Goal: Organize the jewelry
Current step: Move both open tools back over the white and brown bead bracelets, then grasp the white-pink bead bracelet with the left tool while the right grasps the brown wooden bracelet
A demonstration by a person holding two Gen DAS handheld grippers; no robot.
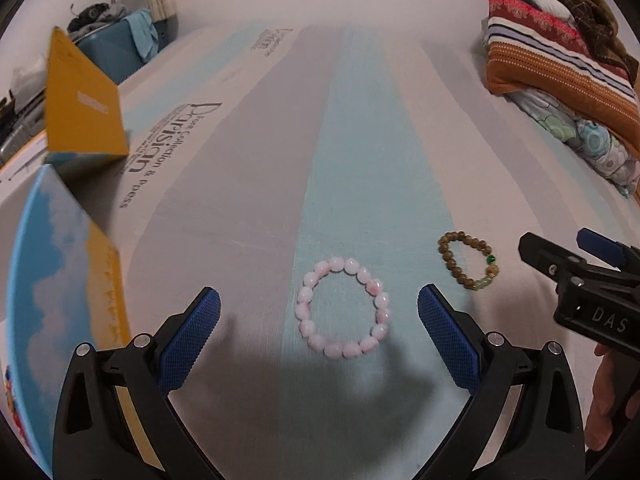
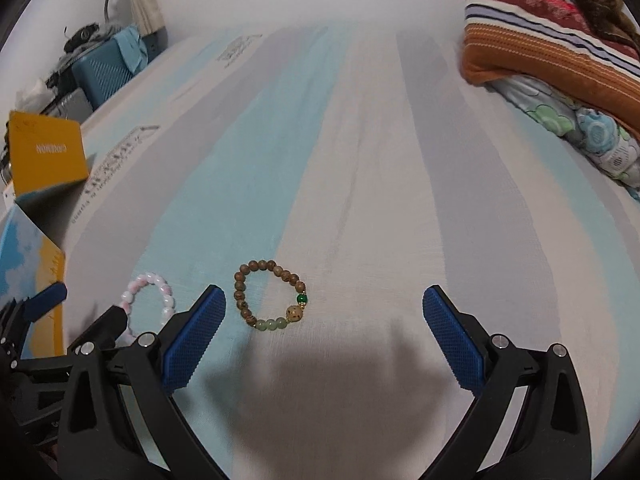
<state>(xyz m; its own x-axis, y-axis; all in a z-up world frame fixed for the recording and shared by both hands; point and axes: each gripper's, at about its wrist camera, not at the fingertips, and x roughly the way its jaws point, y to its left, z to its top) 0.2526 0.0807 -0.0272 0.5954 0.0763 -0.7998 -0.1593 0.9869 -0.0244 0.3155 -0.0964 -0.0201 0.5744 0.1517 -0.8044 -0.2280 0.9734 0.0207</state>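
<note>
A pink bead bracelet [image 1: 305,307] lies flat on the striped sheet, centred between the fingers of my left gripper [image 1: 319,300], which is open and holds nothing. To its right lies a brown wooden bead bracelet [image 1: 446,254] with green beads. In the right wrist view the brown bracelet [image 2: 241,296] sits just inside the left finger of my right gripper [image 2: 325,296], open and empty. The pink bracelet [image 2: 168,304] is further left, partly hidden by the left gripper [image 2: 86,304]. The right gripper [image 1: 558,240] shows at the right edge of the left wrist view.
An open box [image 1: 60,280] with a sky-and-cloud print and yellow inside stands at the left, its yellow lid [image 1: 80,96] upright behind it. Folded blankets [image 1: 552,52] are stacked at the back right. A blue case [image 1: 112,52] sits past the bed's far left edge.
</note>
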